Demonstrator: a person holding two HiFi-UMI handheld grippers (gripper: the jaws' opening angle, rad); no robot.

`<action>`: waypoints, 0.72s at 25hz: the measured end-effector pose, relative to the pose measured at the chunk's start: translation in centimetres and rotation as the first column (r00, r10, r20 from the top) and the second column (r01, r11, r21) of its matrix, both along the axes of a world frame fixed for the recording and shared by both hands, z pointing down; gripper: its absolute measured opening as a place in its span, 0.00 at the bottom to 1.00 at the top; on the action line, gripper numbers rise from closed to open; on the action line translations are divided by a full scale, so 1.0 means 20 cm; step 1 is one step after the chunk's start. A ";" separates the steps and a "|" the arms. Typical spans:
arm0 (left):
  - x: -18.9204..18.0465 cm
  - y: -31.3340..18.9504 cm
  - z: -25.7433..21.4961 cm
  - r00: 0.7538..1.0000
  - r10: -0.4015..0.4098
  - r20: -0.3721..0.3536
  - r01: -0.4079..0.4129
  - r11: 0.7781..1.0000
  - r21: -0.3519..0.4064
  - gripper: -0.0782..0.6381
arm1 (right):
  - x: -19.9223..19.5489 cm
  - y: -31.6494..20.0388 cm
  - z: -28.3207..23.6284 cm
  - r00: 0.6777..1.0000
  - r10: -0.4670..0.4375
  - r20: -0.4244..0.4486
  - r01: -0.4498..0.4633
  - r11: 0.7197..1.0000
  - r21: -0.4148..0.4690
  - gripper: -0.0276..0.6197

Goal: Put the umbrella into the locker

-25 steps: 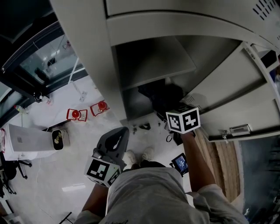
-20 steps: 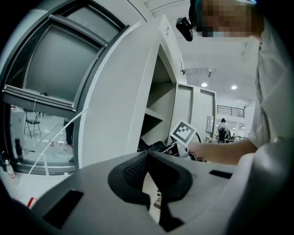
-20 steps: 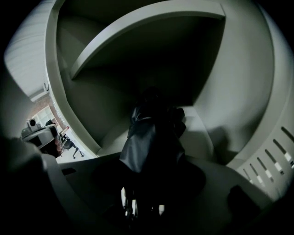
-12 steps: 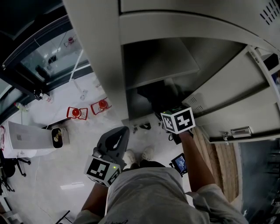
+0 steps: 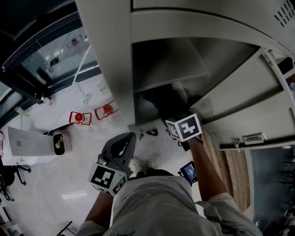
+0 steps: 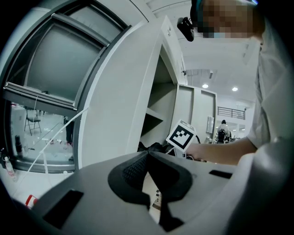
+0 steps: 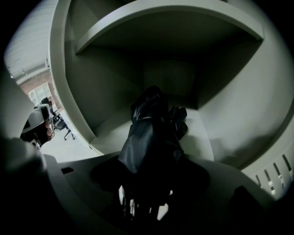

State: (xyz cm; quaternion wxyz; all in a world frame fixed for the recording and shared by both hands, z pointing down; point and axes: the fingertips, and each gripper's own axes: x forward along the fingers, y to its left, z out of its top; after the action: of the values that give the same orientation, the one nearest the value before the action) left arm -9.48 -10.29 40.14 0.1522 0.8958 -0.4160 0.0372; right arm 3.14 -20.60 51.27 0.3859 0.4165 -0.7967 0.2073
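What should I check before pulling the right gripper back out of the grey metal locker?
1. Black folded umbrella lies on the compartment floor under the shelf of the grey metal locker: ok.
2. Right gripper has let go: cannot tell; its jaws have just been opening, with the umbrella between them.
3. Locker door swung wide: ok.
4. Left gripper shut, empty, outside the locker: ok.

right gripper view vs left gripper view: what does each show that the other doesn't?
Right only: umbrella between the right gripper's jaws, which have just been opening, its far end on the locker floor. Left only: left gripper shut and empty, the right gripper's marker cube, a window. Both: the open locker and its shelf.
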 end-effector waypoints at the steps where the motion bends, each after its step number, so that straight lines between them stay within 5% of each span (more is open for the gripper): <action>1: 0.00 0.00 0.00 1.000 -0.001 -0.001 0.001 1.000 -0.001 0.13 | 0.00 0.00 0.00 1.000 -0.002 0.004 0.002 1.000 -0.002 0.42; 18: 0.05 -0.01 -0.02 1.000 0.014 0.009 -0.014 1.000 0.005 0.13 | 0.08 0.09 -0.13 0.992 -0.025 0.127 0.022 0.999 0.025 0.45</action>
State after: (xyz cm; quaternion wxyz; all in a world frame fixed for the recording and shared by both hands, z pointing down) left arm -8.53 -10.51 39.79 0.1475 0.8990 -0.4104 0.0413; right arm 4.64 -18.75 48.71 0.3317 0.3975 -0.8270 0.2193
